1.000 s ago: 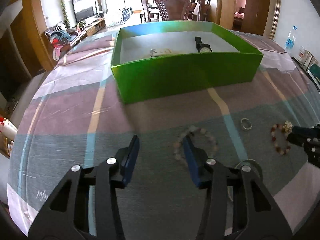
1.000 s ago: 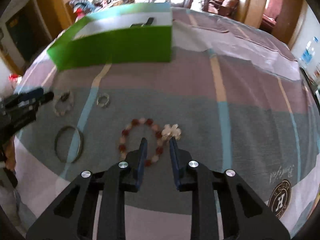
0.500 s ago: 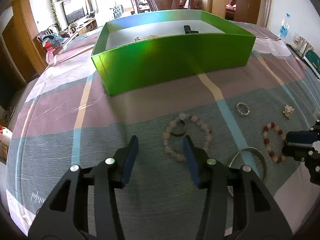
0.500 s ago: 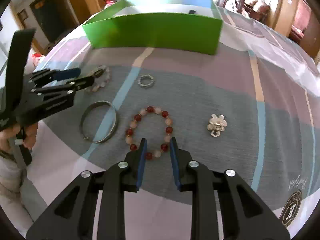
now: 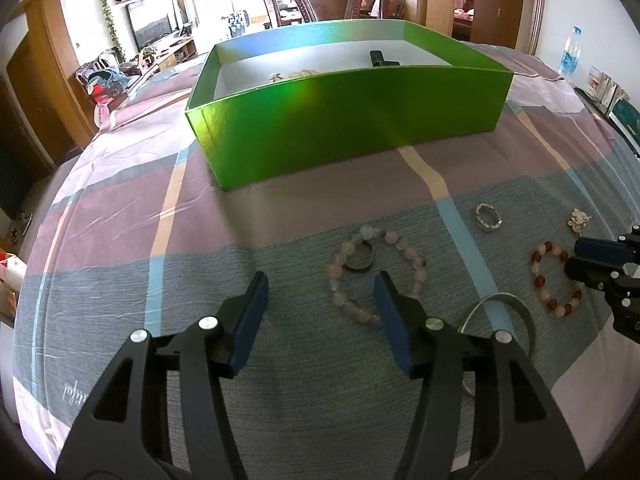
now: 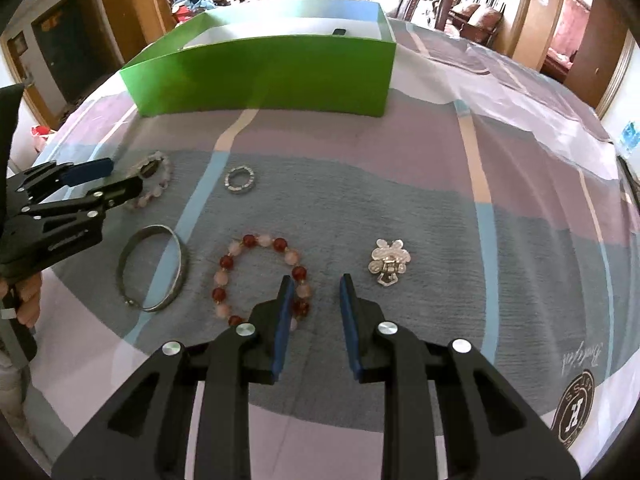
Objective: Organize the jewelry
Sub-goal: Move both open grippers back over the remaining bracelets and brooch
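Table under a striped cloth [image 5: 120, 240]. Green box [image 5: 348, 120] at the far side, open top; a dark watch [image 5: 380, 59] and a small pale piece [image 5: 292, 75] lie inside.

Left gripper [image 5: 320, 304] low over the cloth, jaws spread wide, nothing between them. Its right finger overlaps the near edge of the pink bead bracelet [image 5: 376, 276]; contact cannot be told. A dark ring [image 5: 360, 260] lies inside that bracelet's loop.

Right gripper [image 6: 314, 304] jaws parted, holding nothing. Left finger sits over the near right part of the red bead bracelet [image 6: 256, 272]. Silver brooch [image 6: 388, 266] just beyond and right of its fingertips.

Silver bangle [image 6: 152, 268] left of the red bracelet. Small sparkly ring [image 6: 240, 179] farther off, between bracelets and box.
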Tool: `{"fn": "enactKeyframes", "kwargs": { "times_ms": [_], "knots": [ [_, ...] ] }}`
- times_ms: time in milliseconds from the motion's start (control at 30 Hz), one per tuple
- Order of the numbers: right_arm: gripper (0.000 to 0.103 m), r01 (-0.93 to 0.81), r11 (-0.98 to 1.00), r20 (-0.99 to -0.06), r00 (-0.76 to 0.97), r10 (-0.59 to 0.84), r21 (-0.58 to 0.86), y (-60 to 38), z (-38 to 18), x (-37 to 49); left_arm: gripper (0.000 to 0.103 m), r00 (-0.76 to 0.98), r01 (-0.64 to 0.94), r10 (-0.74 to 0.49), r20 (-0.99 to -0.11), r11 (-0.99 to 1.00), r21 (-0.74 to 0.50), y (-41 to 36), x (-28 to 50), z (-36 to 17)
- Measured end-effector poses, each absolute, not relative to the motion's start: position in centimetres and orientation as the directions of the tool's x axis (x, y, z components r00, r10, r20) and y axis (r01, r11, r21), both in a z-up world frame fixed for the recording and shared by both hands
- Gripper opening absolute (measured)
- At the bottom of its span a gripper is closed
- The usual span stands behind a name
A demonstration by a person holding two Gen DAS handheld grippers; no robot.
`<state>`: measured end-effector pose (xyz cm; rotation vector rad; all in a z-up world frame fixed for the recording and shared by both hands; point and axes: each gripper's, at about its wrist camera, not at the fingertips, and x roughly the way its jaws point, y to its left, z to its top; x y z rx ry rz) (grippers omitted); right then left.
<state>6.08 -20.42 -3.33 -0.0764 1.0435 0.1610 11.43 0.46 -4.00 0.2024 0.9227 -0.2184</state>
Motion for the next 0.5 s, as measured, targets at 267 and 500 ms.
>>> {"fn": "enactKeyframes", "kwargs": {
  "times_ms": [267, 500],
  "knots": [
    [0.03, -0.158, 0.987, -0.852, 0.519, 0.067, -0.018, -20.24, -3.42, 5.92, 0.06, 0.587, 0.267, -0.093, -0.804, 0.96, 0.084, 0.65, 11.42, -4.02],
    [0.03, -0.159, 0.987, -0.848, 0.527, 0.055, -0.035, -20.08, -3.38, 5.79, 0.062, 0.588, 0.265, -0.09, -0.804, 0.96, 0.086, 0.83, 11.47, -4.03]
  ]
}}
